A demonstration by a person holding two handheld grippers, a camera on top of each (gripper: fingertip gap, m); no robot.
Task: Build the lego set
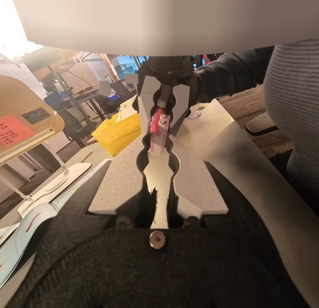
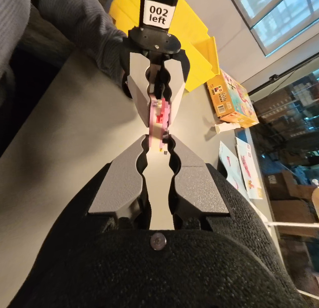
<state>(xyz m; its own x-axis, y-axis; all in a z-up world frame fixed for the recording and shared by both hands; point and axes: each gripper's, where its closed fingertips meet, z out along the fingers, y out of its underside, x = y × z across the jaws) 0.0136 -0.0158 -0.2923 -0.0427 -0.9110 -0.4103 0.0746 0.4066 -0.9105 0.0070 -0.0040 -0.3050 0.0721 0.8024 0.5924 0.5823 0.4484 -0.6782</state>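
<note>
Fingers [image 1: 146, 142] on brick model [image 1: 158, 137] (yellow bin [image 1: 119, 135] behind)

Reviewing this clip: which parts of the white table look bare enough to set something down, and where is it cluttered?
Bare: the white table on the person's side of the two grippers, and the strip toward the chair. Crowded: the yellow bin, the toy box and the booklets along one edge. Both grippers clamp one pink-and-white brick model above the middle.
</note>
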